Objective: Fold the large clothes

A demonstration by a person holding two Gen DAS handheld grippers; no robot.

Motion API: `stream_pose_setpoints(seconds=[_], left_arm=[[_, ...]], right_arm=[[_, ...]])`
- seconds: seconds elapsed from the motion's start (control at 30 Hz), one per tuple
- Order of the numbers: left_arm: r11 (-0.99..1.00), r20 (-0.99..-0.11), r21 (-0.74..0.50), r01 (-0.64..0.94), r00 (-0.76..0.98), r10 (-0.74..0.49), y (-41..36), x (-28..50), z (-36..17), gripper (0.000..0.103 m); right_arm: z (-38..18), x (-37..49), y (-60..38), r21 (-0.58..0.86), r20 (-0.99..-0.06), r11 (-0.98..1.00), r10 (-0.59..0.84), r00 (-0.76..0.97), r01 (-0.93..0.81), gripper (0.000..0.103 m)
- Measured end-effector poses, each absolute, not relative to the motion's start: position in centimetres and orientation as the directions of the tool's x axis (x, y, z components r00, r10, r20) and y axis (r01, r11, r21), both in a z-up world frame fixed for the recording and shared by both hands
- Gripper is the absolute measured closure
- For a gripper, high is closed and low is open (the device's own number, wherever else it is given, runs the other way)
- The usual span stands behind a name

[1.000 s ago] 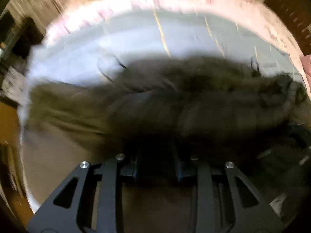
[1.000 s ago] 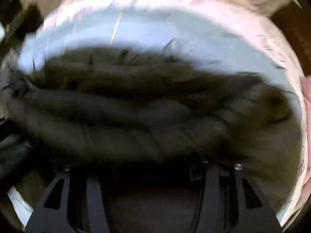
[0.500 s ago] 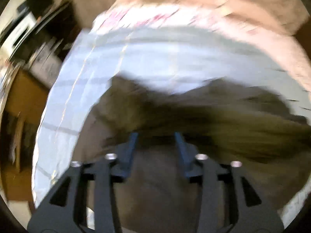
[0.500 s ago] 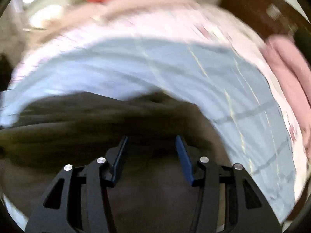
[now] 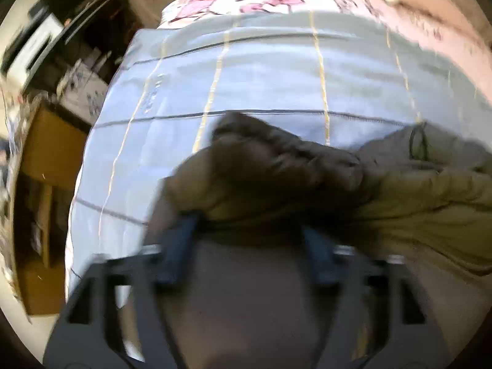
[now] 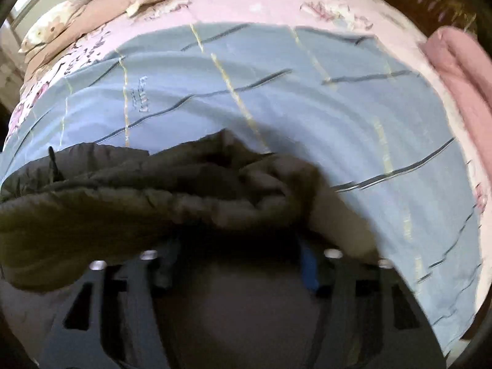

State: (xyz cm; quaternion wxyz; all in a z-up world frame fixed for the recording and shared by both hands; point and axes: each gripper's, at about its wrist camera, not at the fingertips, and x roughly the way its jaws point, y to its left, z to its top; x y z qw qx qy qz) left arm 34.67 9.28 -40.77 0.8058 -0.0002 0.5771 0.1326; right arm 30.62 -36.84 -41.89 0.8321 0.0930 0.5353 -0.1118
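A dark olive padded jacket (image 5: 307, 178) lies bunched on a light blue checked sheet (image 5: 261, 86). In the left wrist view its left end is folded over, right in front of my left gripper (image 5: 249, 230). The blue fingers (image 5: 181, 240) are spread wide, with cloth lying over their tips. In the right wrist view the jacket (image 6: 153, 190) fills the left and middle. My right gripper (image 6: 236, 255) is also spread, its fingers (image 6: 307, 264) half hidden under the jacket's right end.
The blue sheet (image 6: 338, 117) covers a bed with pink flowered bedding (image 6: 276, 3). A folded pink blanket (image 6: 461, 67) lies at the right edge. Pillows (image 6: 77, 27) are stacked at the head. A wooden cabinet (image 5: 46, 184) and dark furniture stand left of the bed.
Both grippers went from closed on the jacket to spread open and pulled back from it. The jacket dropped into a folded bundle on the sheet. More blue sheet shows now.
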Motion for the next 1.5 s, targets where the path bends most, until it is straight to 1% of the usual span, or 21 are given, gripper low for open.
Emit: stream_pose_setpoints(seconds=[0.03, 0.1, 0.17, 0.23, 0.37, 0.4, 0.43, 0.5, 0.53, 0.57, 0.6, 0.63, 0.67, 0.73, 0.83, 0.93, 1.03, 1.23, 1.33, 1.4, 1.5], left_arm=[[0.966, -0.925, 0.090, -0.241, 0.340, 0.171, 9.8, 33.2, -38.8, 0.058], [0.973, -0.904, 0.017, -0.230, 0.412, 0.113, 9.4, 30.6, -36.2, 0.055], [0.987, -0.884, 0.038, -0.154, 0.455, 0.105, 7.3, 27.5, -34.7, 0.044], [0.989, -0.887, 0.086, -0.120, 0.442, 0.131, 5.8, 25.7, -35.4, 0.042], [0.974, -0.934, 0.138, -0.182, 0.304, 0.189, 8.8, 24.2, -40.7, 0.043], [0.964, -0.932, 0.167, -0.205, 0.286, 0.222, 9.8, 24.1, -41.4, 0.043], [0.957, -0.933, 0.179, -0.228, 0.271, 0.238, 10.8, 24.1, -41.8, 0.043], [0.950, -0.938, 0.147, -0.276, 0.266, 0.222, 12.2, 23.8, -40.7, 0.048], [0.950, -0.935, 0.140, -0.279, 0.278, 0.220, 12.3, 23.6, -39.7, 0.050], [0.956, -0.928, 0.128, -0.264, 0.307, 0.209, 11.7, 23.1, -38.2, 0.046], [0.963, -0.923, 0.118, -0.242, 0.332, 0.197, 10.8, 22.4, -37.0, 0.039], [0.968, -0.915, 0.112, -0.223, 0.357, 0.188, 10.0, 21.9, -35.9, 0.021], [0.973, -0.902, 0.099, -0.210, 0.394, 0.177, 8.7, 21.0, -34.4, 0.008], [0.983, -0.887, 0.054, -0.176, 0.443, 0.128, 6.1, 19.2, -31.8, 0.006], [0.991, -0.899, -0.031, -0.134, 0.436, 0.031, 3.1, 17.4, -29.5, 0.006], [0.992, -0.905, -0.065, -0.111, 0.426, -0.012, 1.0, 15.2, -27.3, 0.005], [0.995, -0.900, -0.047, -0.085, 0.437, -0.005, -1.2, 13.1, -23.3, 0.002], [0.999, -0.872, -0.005, -0.043, 0.489, 0.017, -2.7, 10.5, -15.2, 0.002], [1.000, -0.850, -0.004, -0.028, 0.526, 0.011, -3.3, 9.3, -11.1, 0.002], [1.000, -0.830, 0.000, -0.008, 0.557, 0.004, -4.2, 8.2, -7.8, 0.002], [0.999, -0.806, 0.036, 0.016, 0.592, 0.019, -5.4, 6.9, -4.7, 0.002]], right_arm=[[-40.3, 29.2, -36.5, 0.067, -0.889, 0.961, -0.065, 0.454, 0.270, 0.050], [-37.4, 25.8, -34.1, 0.128, -0.848, 0.972, 0.003, 0.531, 0.198, 0.050], [-36.8, 23.3, -31.0, 0.157, -0.847, 0.982, 0.078, 0.526, 0.106, 0.050], [-38.1, 21.4, -27.9, 0.122, -0.875, 0.991, 0.086, 0.476, 0.045, 0.050], [-42.3, 20.5, -31.0, 0.101, -0.910, 0.981, 0.024, 0.414, 0.165, 0.051], [-43.4, 20.6, -32.7, 0.063, -0.917, 0.977, -0.024, 0.398, 0.204, 0.055], [-43.8, 20.8, -33.7, 0.068, -0.923, 0.972, -0.024, 0.385, 0.224, 0.066], [-43.1, 20.7, -35.2, 0.131, -0.930, 0.957, 0.028, 0.368, 0.259, 0.070], [-41.7, 20.4, -35.1, 0.126, -0.923, 0.959, 0.019, 0.385, 0.255, 0.064], [-40.8, 20.1, -34.6, 0.120, -0.918, 0.962, 0.014, 0.397, 0.244, 0.059], [-39.0, 19.5, -33.8, 0.107, -0.907, 0.971, 0.007, 0.420, 0.215, 0.041], [-37.6, 18.8, -32.7, 0.093, -0.899, 0.976, -0.002, 0.438, 0.195, 0.025], [-35.8, 17.9, -31.2, 0.065, -0.888, 0.982, -0.023, 0.459, 0.176, 0.019], [-34.2, 16.4, -29.7, 0.022, -0.889, 0.986, -0.055, 0.455, 0.164, 0.009], [-31.7, 14.2, -26.6, 0.029, -0.903, 0.989, -0.037, 0.427, 0.148, 0.005], [-29.4, 12.7, -25.0, 0.038, -0.915, 0.989, -0.024, 0.402, 0.145, 0.004], [-26.8, 11.0, -24.2, 0.034, -0.926, 0.983, -0.037, 0.376, 0.179, 0.004], [-21.4, 9.3, -24.0, 0.011, -0.935, 0.981, -0.058, 0.351, 0.191, 0.004], [-17.6, 8.6, -23.7, -0.009, -0.926, 0.983, -0.078, 0.370, 0.186, 0.004], [-15.5, 8.1, -23.7, -0.014, -0.921, 0.982, -0.085, 0.381, 0.187, 0.001], [-12.7, 7.4, -23.7, -0.002, -0.915, 0.984, -0.074, 0.397, 0.179, 0.001]])
